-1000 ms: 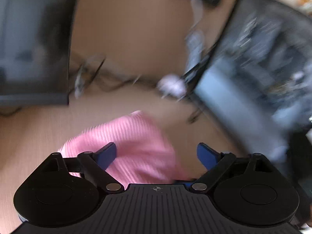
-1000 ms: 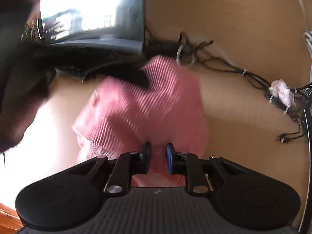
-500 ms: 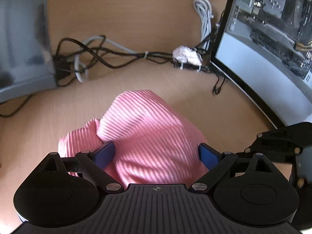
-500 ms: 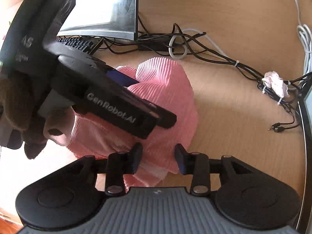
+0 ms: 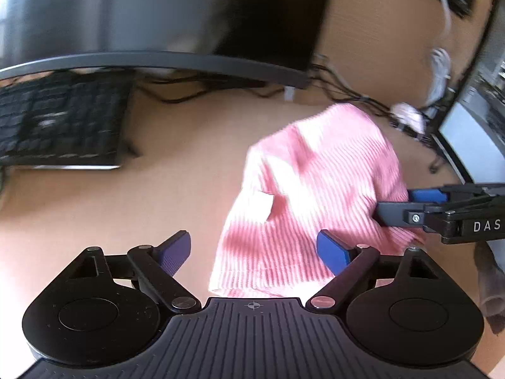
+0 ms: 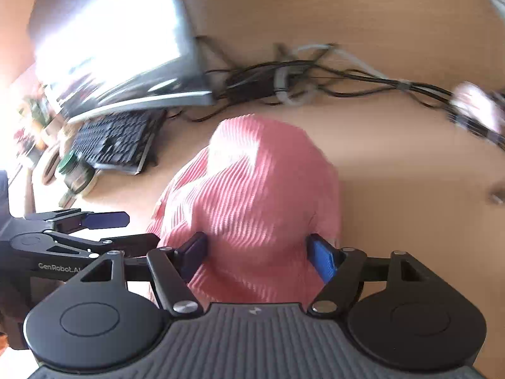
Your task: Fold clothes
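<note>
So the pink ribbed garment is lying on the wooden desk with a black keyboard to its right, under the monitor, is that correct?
Not quite: the black keyboard lies to the left of the pink ribbed garment, as both wrist views show. It is under the monitor, on the wooden desk.

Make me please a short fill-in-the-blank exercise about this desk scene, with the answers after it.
1. The ribbed garment lying on the desk has the colour ____.
2. In front of the monitor stands a black ____.
3. The pads of the right claw have the colour ____.
4. The left claw holds ____.

Answers: pink; keyboard; blue; nothing
</note>
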Available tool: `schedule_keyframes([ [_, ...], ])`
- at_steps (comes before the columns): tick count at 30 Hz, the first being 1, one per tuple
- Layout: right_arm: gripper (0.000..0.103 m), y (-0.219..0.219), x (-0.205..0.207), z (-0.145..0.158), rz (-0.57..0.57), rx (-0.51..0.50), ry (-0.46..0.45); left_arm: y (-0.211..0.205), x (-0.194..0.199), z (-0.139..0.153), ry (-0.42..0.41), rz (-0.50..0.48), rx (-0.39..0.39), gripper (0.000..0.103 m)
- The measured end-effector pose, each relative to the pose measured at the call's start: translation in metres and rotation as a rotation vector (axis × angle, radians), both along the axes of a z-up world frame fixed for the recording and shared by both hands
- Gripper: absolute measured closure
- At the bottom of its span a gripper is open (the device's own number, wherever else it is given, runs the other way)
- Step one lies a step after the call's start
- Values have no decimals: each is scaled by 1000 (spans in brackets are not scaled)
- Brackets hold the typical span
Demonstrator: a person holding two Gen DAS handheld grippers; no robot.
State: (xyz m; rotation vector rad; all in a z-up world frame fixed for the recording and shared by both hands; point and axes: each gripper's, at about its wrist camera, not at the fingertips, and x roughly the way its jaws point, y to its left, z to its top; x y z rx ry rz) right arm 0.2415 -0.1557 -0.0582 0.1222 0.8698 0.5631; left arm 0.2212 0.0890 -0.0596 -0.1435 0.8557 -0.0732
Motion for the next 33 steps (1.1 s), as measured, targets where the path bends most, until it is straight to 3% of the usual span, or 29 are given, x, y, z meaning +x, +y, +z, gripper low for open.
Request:
schedule_keyframes([
  [5, 31, 63, 26, -7, 206, 2, -51, 45, -26, 6, 5, 137, 30, 12],
  [12, 28, 127, 57, -8, 298, -49, -101, 84, -48, 19, -24, 226, 32, 12],
  [15, 26, 133, 59, -5, 299, -72, -99, 93, -48, 37, -86, 187, -2, 11],
  [21, 24, 125, 62, -8, 272, -77, -76, 90, 7, 66, -189, -25, -202, 9],
  [23, 24, 123, 61, -9, 267, -74, -70, 85, 32, 60, -177, -58, -251, 9],
  [26, 23, 121, 60, -10, 264, -69, -59, 82, 61, 36, -86, -36, -304, 10],
  [33, 23, 114, 54, -8, 333, -96, -53, 73, 55, -1, 40, -29, -355, 11],
])
